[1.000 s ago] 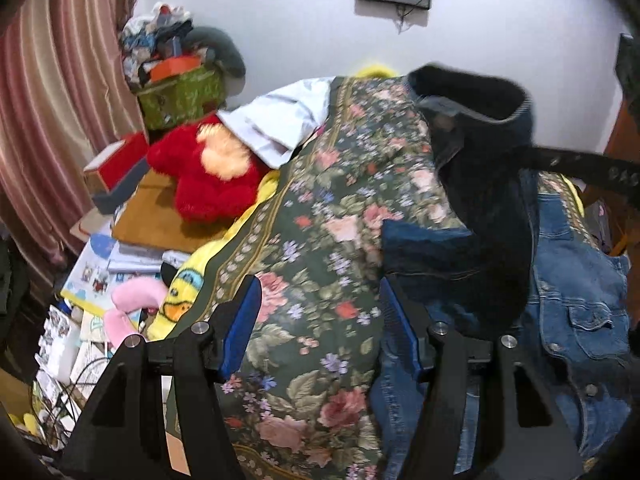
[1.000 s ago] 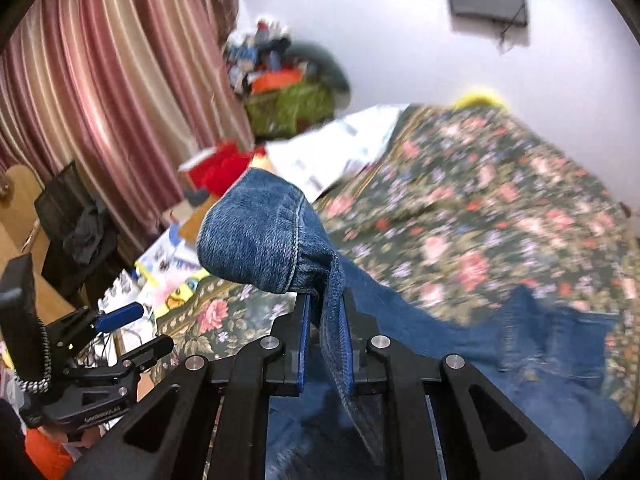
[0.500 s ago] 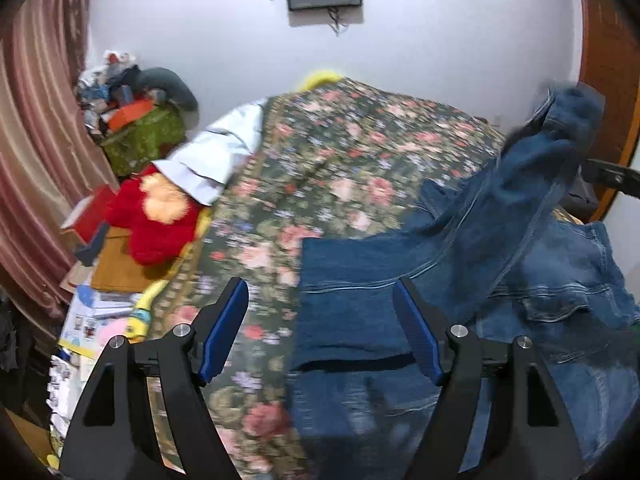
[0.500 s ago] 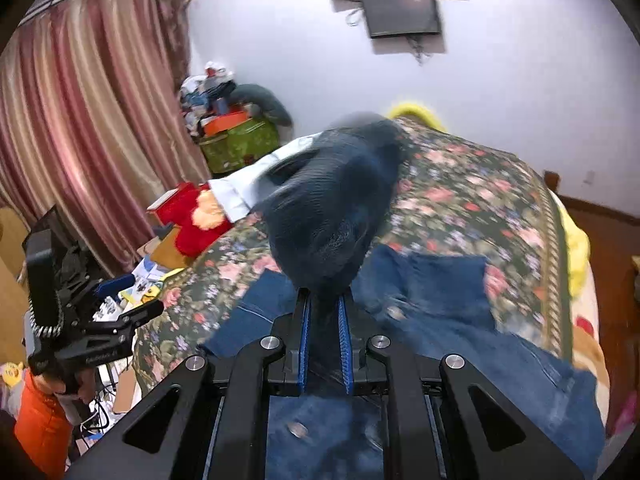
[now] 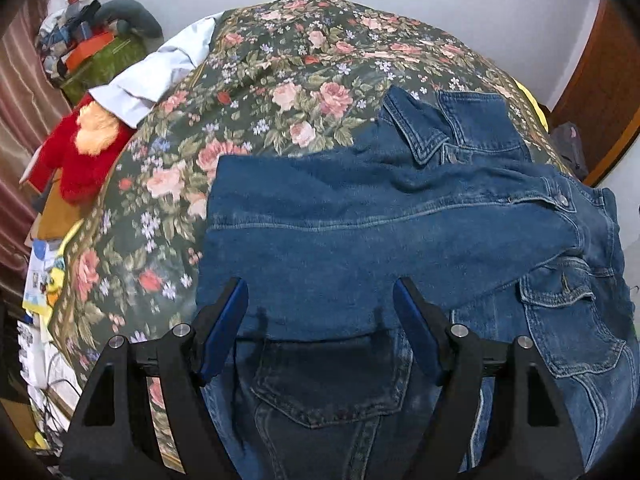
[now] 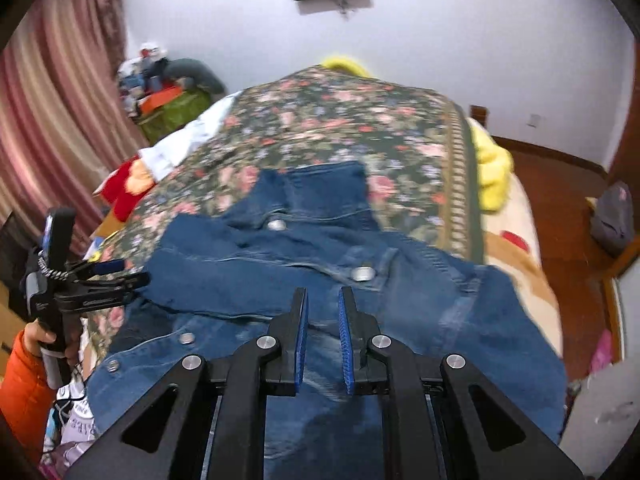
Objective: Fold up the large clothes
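A blue denim jacket [image 5: 320, 364] [image 6: 500, 352] lies spread on the floral bed cover [image 5: 280, 80] [image 6: 340, 120]. One sleeve [image 5: 360, 216] is folded flat across its chest, with the snap cuff [image 5: 560, 200] [image 6: 368, 268] at the right and the collar [image 5: 420, 132] at the far end. My left gripper [image 5: 320, 284] [image 6: 120, 272] hovers open over the jacket's left part, and its pads touch no cloth. The right gripper [image 6: 322, 292] is shut just short of the cuff. The sleeve lies flat and I see no cloth lifted between its pads.
A red plush toy [image 5: 80, 160], a pale blue garment [image 5: 160, 72] and a heap of boxes [image 5: 88, 48] sit along the bed's left side. A yellow blanket [image 6: 492, 168] hangs off the right side. A hand in an orange sleeve [image 6: 24, 372] holds the left gripper.
The right gripper swung the raised sleeve across the jacket, and the sleeve now lies flat on it. The left gripper's jaws widened and it moved over the jacket.
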